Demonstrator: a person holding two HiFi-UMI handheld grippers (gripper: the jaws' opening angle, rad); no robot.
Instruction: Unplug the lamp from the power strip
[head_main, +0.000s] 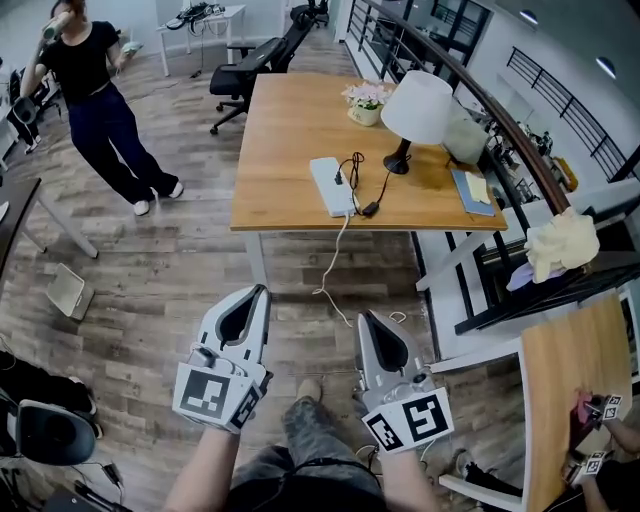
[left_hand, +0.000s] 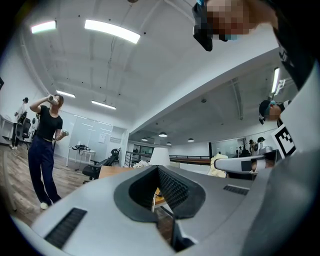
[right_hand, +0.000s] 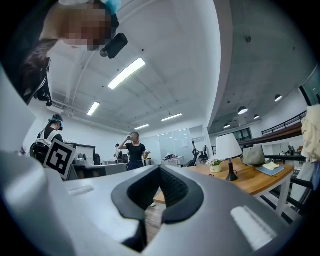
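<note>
A lamp (head_main: 415, 108) with a white shade and black stem stands on the wooden table (head_main: 290, 130), far ahead of me. Its black cord runs to a white power strip (head_main: 331, 186) lying near the table's front edge, with a black plug (head_main: 346, 178) in it. My left gripper (head_main: 261, 291) and right gripper (head_main: 364, 316) are held side by side over the floor, well short of the table. Both are shut with nothing in them. The lamp (right_hand: 228, 148) also appears at the right of the right gripper view, and the left gripper view has its shade (left_hand: 159, 156) just above the jaws.
A flower pot (head_main: 365, 103), a grey bag (head_main: 465, 136) and a notebook (head_main: 472, 190) share the table. The strip's white cable (head_main: 335, 268) hangs to the floor. A person (head_main: 98, 100) stands at the left, an office chair (head_main: 255, 60) behind the table, another wooden table (head_main: 578, 380) at right.
</note>
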